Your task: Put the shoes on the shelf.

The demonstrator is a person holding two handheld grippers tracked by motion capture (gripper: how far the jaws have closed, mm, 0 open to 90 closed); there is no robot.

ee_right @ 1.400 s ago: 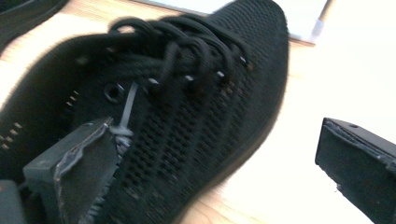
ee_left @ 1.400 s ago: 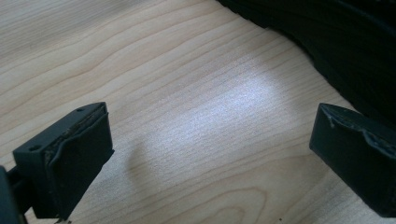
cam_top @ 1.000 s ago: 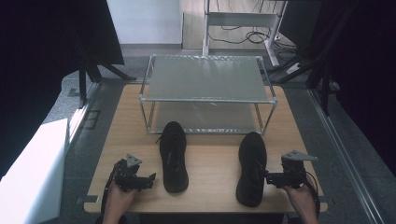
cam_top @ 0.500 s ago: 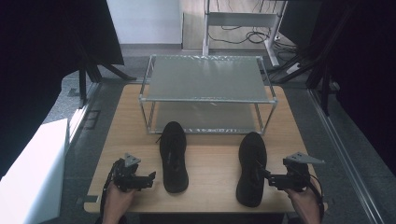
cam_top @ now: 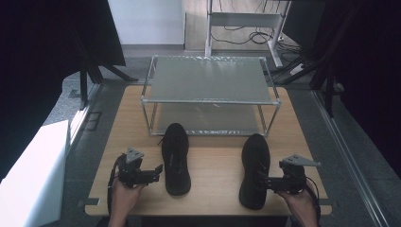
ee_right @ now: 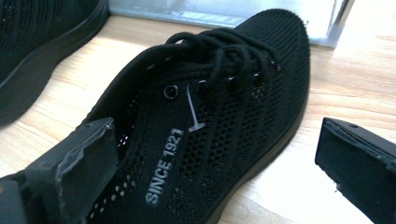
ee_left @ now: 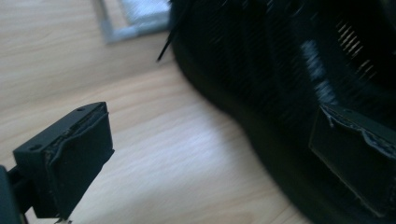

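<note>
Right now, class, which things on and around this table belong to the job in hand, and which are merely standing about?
Likely in the job:
left shoe
right shoe
shelf rack
left hand-held gripper, open
right hand-held gripper, open

Standing about:
white desk frame
floor cables

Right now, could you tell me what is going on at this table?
A person holds a two-jaw gripper in each hand at a wooden table. Two black mesh shoes lie in front of a two-tier metal rack, toes toward it. The left gripper is open beside the left shoe. The right gripper is open at the right shoe, one jaw by the shoe's opening. Neither shoe is gripped or lifted, and both rack shelves look bare.
</note>
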